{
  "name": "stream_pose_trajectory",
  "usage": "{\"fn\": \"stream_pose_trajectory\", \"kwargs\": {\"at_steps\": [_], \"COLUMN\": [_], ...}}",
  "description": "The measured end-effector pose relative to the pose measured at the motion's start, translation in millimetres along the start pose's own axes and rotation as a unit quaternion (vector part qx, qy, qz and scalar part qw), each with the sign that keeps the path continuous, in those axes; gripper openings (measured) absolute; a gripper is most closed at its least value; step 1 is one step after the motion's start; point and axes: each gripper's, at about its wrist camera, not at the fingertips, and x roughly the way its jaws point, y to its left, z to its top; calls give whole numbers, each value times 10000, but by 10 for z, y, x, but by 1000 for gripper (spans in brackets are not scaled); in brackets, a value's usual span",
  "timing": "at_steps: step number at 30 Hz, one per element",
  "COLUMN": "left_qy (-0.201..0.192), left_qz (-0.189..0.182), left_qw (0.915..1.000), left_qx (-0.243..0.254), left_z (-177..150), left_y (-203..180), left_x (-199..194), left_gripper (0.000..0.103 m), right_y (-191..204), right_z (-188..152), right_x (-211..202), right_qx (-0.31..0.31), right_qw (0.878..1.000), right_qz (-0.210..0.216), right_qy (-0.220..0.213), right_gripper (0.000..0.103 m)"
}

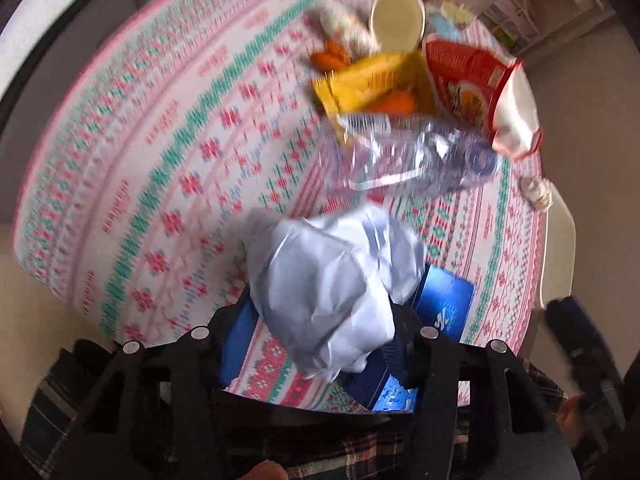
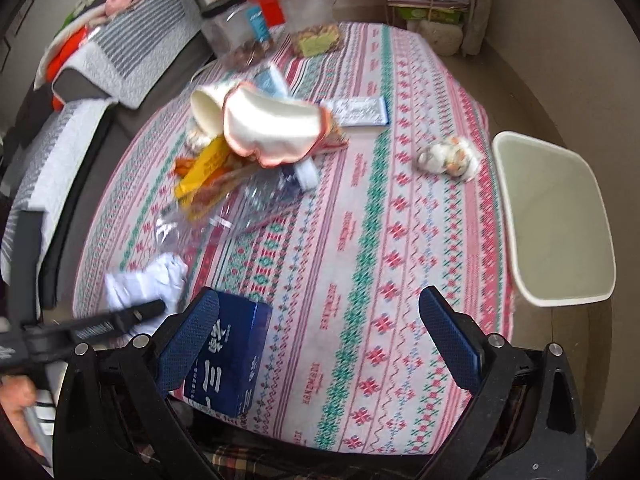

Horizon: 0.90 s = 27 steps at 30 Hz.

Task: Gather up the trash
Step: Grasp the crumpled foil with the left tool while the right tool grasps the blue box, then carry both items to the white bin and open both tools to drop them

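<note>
Counted on patterned tabletop [image 2: 400, 240]: one crumpled white paper ball [image 1: 332, 292], between left gripper [image 1: 320, 344] fingers, contact unclear; one blue tissue box [image 2: 232, 356]; one crushed clear plastic bottle [image 1: 408, 156]. Right gripper [image 2: 320, 328] fingers apart, empty. Wrapper pile blurred, uncounted.

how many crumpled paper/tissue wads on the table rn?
2. A white crumpled paper wad between the left gripper's fingers, near the blue box. A smaller stained tissue wad lies alone by the white bin. The litter pile may hide more.

Both wrist views steeply above table [image 2: 400, 240]
</note>
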Motion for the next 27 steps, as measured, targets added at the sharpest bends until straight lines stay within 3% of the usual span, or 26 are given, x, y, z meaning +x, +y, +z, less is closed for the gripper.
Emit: {"fn": "stream_pose_trajectory", "kwargs": {"at_steps": [6, 12, 14, 15, 18, 21, 27], "left_qy": [-863, -1045, -1062, -1068, -1084, -1134, -1605], "left_qz": [126, 139, 125, 119, 90, 3, -94], "left_qw": [9962, 9944, 9943, 9942, 9940, 9933, 9869], "left_qx": [-42, 43, 14, -9, -117, -217, -149], "left_z": [63, 61, 62, 70, 95, 123, 191], "left_y": [115, 173, 205, 229, 318, 377, 291], "left_x": [-493, -613, -635, -639, -658, -698, -862], "left_gripper": [54, 54, 54, 54, 54, 54, 54], "right_y": [391, 637, 642, 645, 690, 660, 474], "right_z": [-167, -227, -218, -211, -172, -55, 284], "right_x": [424, 733, 799, 825, 802, 701, 224], "right_qx": [-183, -387, -359, -364, -526, -440, -352], "right_qw": [9972, 9942, 9937, 9932, 9942, 9959, 9970], "right_qz": [128, -168, -156, -148, -202, 154, 685], "right_qy": [710, 988, 1053, 1094, 920, 774, -3], "right_gripper": [96, 96, 90, 81, 56, 55, 54]}}
